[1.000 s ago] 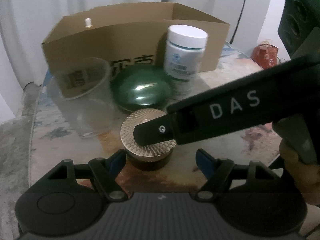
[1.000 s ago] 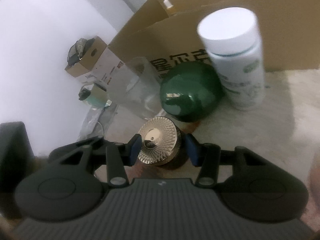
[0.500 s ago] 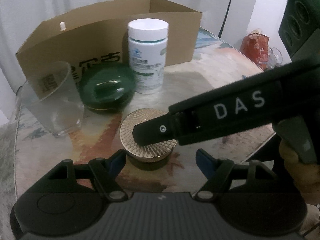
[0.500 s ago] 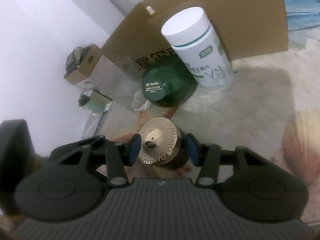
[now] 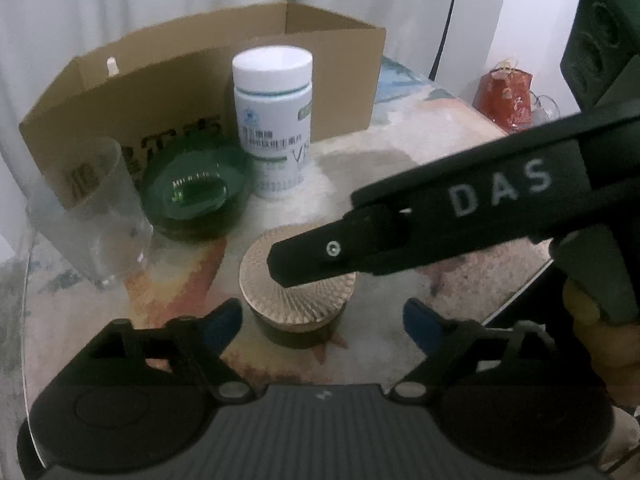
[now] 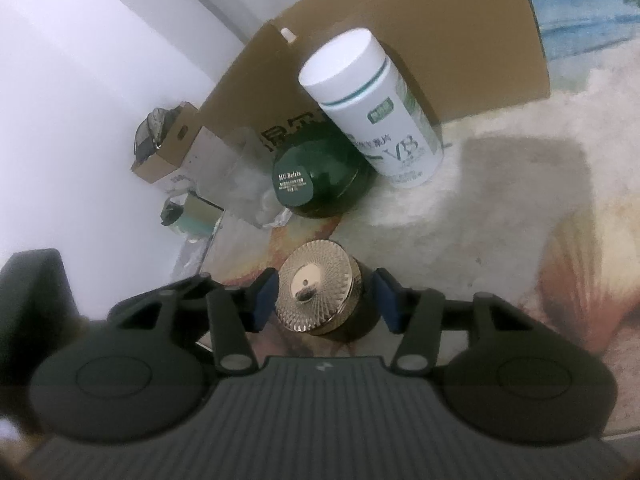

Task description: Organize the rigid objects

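Gold-lidded jar [image 6: 320, 292] standing upright on the counter [image 6: 520, 208], in front of the cardboard box [image 6: 460, 40] and nearer the cameras than the green jar [image 6: 320, 184], white bottle [image 6: 376, 108] and clear glass [image 5: 92, 216]; right tool [image 6: 326, 300] straddling the gold-lidded jar, jaws opening, blue pads [image 6: 266, 294] just clear of the lid on both sides, so released rather than grasping; left tool [image 5: 322, 320] also released, jaws opening wide, the jar standing just beyond its tips, not between them.

Judged as the setting-down step, jar apparently placed clear of the other three; for a clean finish, widen the right jaws until both pads show a gap from the lid, then draw straight back along the fingers, no sideways drag, since a ribbed lid can catch a pad and tip or slide the jar; keep the left tool out of the right one's retreat path; avoid nudging the green jar just beyond; box still the likely destination for later items.
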A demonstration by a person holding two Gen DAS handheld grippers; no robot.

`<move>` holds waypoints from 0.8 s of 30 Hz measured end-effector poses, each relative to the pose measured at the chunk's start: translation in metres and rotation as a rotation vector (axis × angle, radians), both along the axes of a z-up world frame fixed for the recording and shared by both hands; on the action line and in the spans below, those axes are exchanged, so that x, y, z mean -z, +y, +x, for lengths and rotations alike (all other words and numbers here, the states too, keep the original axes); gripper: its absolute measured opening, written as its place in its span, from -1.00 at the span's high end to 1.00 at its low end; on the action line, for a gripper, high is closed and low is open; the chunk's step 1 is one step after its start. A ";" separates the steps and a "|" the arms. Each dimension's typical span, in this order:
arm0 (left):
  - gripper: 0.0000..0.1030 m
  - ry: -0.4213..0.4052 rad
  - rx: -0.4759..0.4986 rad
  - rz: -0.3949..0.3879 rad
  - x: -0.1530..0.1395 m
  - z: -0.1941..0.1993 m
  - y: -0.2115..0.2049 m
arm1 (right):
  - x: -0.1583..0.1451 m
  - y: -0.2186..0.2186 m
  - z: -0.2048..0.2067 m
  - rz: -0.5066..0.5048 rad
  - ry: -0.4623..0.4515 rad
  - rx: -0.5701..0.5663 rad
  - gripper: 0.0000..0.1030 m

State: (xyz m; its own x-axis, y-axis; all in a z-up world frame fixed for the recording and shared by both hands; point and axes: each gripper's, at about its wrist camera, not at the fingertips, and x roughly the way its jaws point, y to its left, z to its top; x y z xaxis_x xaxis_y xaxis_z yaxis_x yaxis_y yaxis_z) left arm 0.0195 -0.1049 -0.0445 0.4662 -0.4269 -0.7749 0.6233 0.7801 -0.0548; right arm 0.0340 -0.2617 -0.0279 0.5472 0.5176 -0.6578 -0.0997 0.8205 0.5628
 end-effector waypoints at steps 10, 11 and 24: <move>-0.78 0.015 0.038 -0.103 -0.004 0.002 0.021 | -0.051 -0.009 -0.022 -0.164 -0.195 0.028 -0.98; -0.78 0.023 0.041 -0.112 -0.004 0.002 0.023 | -0.057 -0.009 -0.024 -0.191 -0.216 0.031 -0.98; -0.91 -0.021 -0.017 -0.146 -0.009 0.002 0.053 | -0.096 0.002 -0.051 -0.549 -0.393 0.016 -0.98</move>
State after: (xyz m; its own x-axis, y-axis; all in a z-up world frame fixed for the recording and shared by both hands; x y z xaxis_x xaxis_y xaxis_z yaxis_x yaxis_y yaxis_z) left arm 0.0210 -0.0521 -0.0359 0.4899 -0.5262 -0.6951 0.6119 0.7755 -0.1558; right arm -0.0170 -0.2602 0.0686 0.8046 0.1553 -0.5732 -0.1974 0.9802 -0.0117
